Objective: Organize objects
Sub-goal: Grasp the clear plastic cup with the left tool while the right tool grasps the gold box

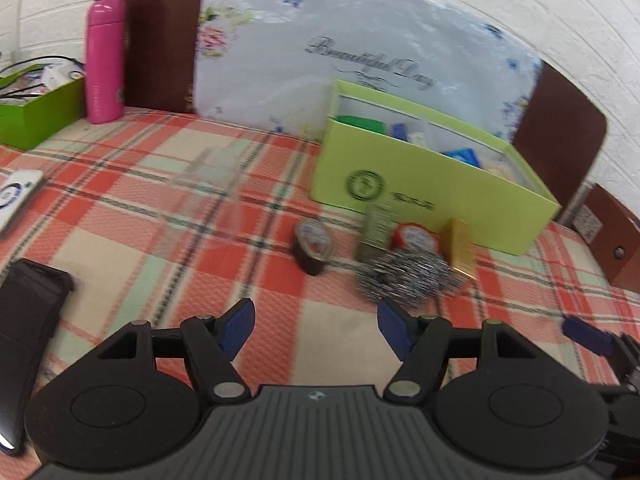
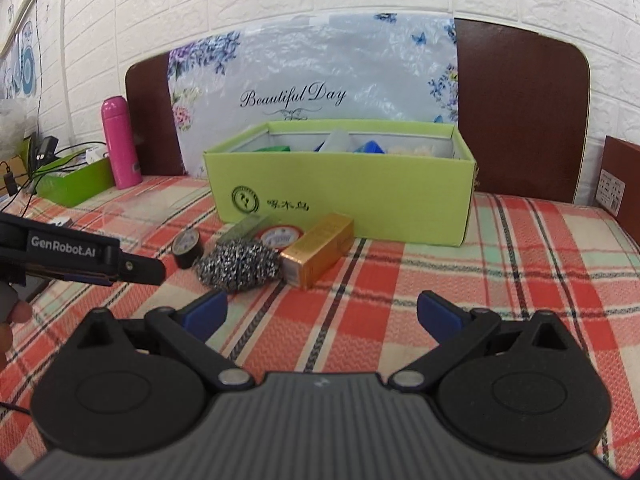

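A light green open box [image 2: 340,196] with several items inside stands on the plaid cloth. In front of it lie a steel wool scrubber [image 2: 238,265], a gold box [image 2: 318,249], a black tape roll [image 2: 187,247], a red-rimmed round tin [image 2: 278,237] and a slim olive box [image 2: 244,226]. My right gripper [image 2: 322,314] is open and empty, short of the scrubber and gold box. My left gripper [image 1: 316,326] is open and empty too, with the scrubber [image 1: 404,276] just beyond its right finger and the tape roll [image 1: 314,246] ahead.
A pink flask [image 1: 105,60] and a dark green box [image 1: 38,114] of cables stand at the far left. A clear plastic container [image 1: 212,184] lies on the cloth. A black case [image 1: 24,332] and a white device [image 1: 16,196] are at the left edge. A brown headboard [image 2: 520,112] backs the scene.
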A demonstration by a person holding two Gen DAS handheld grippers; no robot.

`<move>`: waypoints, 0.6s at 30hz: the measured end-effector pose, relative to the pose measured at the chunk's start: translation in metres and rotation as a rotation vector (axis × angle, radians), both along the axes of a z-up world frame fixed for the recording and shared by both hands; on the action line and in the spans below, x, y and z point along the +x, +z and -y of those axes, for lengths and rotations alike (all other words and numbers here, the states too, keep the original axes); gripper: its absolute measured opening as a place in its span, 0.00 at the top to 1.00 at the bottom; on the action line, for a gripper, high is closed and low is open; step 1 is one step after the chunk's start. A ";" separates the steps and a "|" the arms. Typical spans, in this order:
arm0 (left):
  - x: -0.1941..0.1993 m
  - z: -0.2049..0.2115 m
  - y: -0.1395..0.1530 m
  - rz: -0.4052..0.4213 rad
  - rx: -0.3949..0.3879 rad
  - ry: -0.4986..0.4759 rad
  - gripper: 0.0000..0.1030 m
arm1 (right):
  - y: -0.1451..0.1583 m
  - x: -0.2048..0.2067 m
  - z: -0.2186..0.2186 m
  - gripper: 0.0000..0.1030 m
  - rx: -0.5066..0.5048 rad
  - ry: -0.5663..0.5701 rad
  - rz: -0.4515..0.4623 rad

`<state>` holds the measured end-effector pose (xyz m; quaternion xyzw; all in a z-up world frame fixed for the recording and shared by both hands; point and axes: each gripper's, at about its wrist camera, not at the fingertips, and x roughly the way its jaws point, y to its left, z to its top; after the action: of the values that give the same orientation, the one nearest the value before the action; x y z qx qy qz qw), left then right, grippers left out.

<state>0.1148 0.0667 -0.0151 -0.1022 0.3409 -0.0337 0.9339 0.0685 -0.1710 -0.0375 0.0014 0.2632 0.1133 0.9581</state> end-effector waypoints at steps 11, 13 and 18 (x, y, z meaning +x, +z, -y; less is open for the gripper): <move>0.070 -0.050 0.011 0.048 0.057 0.147 0.29 | -0.003 0.003 -0.003 0.00 -0.004 -0.004 -0.016; 0.085 -0.053 0.002 0.014 0.059 0.147 0.29 | -0.002 0.004 -0.004 0.00 -0.010 -0.005 -0.017; 0.087 -0.060 -0.013 -0.009 0.016 0.116 0.36 | 0.001 0.020 -0.008 0.03 -0.004 -0.034 -0.029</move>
<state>0.2019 0.1263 -0.0283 -0.1143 0.3387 0.0234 0.9336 0.0886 -0.1634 -0.0365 0.0057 0.2773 0.0966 0.9559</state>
